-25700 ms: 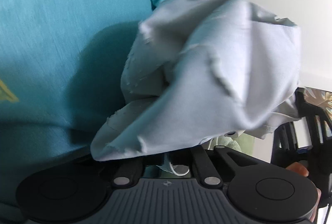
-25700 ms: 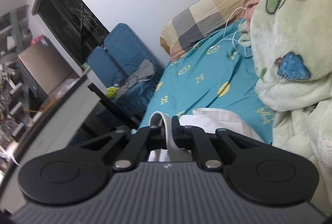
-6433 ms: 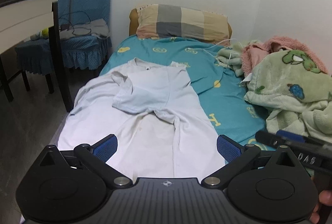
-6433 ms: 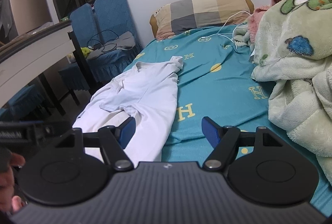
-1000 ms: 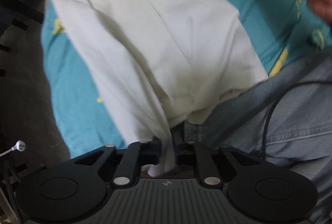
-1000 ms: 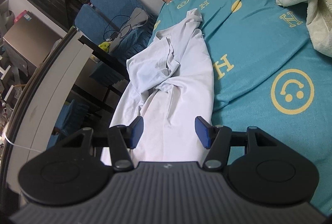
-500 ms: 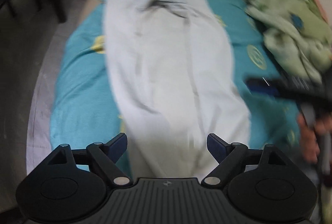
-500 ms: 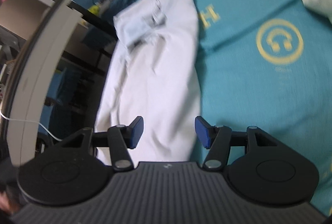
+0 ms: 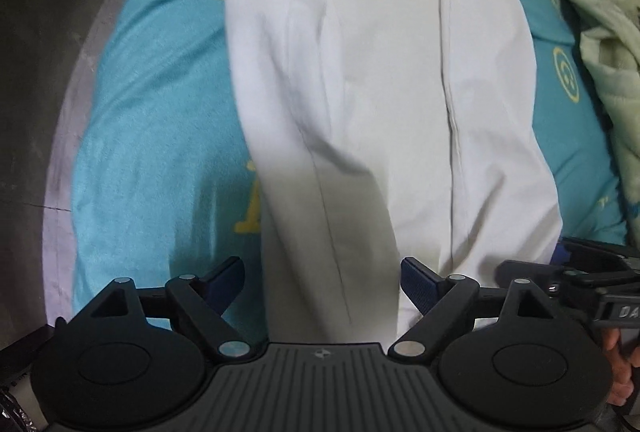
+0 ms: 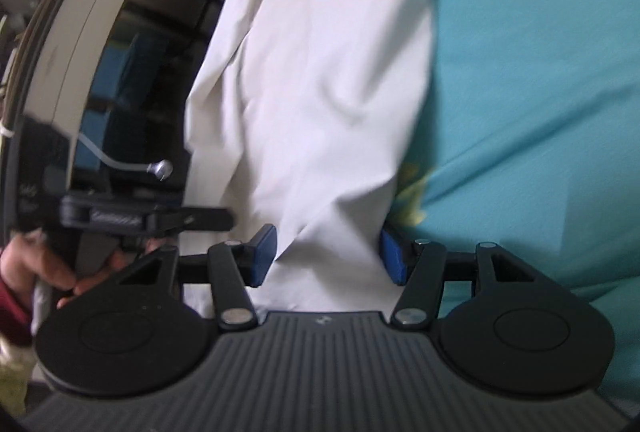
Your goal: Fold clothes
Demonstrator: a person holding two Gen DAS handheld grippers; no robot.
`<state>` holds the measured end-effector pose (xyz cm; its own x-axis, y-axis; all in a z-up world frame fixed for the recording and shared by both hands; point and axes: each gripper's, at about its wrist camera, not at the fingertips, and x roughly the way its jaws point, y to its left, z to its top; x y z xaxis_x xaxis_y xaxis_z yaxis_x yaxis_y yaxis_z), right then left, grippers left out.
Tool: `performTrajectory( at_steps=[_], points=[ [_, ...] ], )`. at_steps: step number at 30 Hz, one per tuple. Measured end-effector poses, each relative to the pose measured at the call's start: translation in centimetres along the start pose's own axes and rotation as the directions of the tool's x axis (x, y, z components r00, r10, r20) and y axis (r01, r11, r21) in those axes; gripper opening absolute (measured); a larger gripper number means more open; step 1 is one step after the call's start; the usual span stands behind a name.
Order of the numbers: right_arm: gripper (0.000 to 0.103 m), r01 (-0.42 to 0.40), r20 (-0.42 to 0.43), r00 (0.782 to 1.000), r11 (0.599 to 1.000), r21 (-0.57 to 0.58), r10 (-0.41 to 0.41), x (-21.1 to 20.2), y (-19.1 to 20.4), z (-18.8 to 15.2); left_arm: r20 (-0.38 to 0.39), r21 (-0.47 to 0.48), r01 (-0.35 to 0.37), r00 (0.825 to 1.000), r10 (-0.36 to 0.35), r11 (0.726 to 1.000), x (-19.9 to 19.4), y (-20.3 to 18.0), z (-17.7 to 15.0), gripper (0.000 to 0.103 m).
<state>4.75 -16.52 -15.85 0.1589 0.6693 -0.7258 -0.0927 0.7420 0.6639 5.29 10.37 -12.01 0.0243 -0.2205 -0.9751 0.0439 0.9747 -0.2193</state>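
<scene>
A white garment (image 9: 380, 80) lies lengthwise on the teal bed sheet (image 9: 160, 92), its near hem at the bed's near end. My left gripper (image 9: 322, 276) is open, its blue-padded fingers straddling the garment's near left part just above it. My right gripper (image 10: 326, 252) is open over the near right corner of the same white garment (image 10: 320, 72). The right gripper's body shows at the right edge of the left wrist view (image 9: 592, 284); the left gripper's body shows at the left of the right wrist view (image 10: 132, 218).
A green fleece blanket (image 9: 600, 32) is heaped on the bed's right side. The floor (image 9: 36, 72) lies to the left of the bed. A white desk edge (image 10: 80, 12) and dark furniture stand beyond the bed's left side.
The left gripper let go of the garment's hem and opened; both grippers have dropped closer to the garment's near end.
</scene>
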Motion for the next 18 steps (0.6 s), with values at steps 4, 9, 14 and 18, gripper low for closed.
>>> performTrajectory(
  at_steps=[4, 9, 14, 18],
  points=[
    [0.057, 0.079, 0.014, 0.997, 0.995, -0.066, -0.078, 0.7, 1.6, -0.7, -0.050, 0.032, 0.030, 0.998, -0.029, 0.999, 0.3, -0.7, -0.8, 0.077],
    [0.055, 0.182, 0.046, 0.983, 0.968, -0.171, -0.177, 1.1, 3.8, -2.2, -0.061, 0.143, 0.001, 0.998, 0.008, 0.990, 0.0, -2.7, -2.0, 0.063],
    [0.026, 0.294, 0.106, 0.956, 0.920, -0.260, -0.275, 1.3, 5.2, -3.5, -0.051, 0.225, -0.065, 0.996, 0.079, 0.972, -0.6, -4.7, -3.1, 0.047],
    [0.012, 0.282, 0.142, 0.957, 0.928, -0.242, -0.254, 0.3, 4.8, -3.5, -0.022, 0.258, -0.093, 0.995, 0.102, 0.962, -1.6, -5.7, -4.1, 0.026]
  ],
)
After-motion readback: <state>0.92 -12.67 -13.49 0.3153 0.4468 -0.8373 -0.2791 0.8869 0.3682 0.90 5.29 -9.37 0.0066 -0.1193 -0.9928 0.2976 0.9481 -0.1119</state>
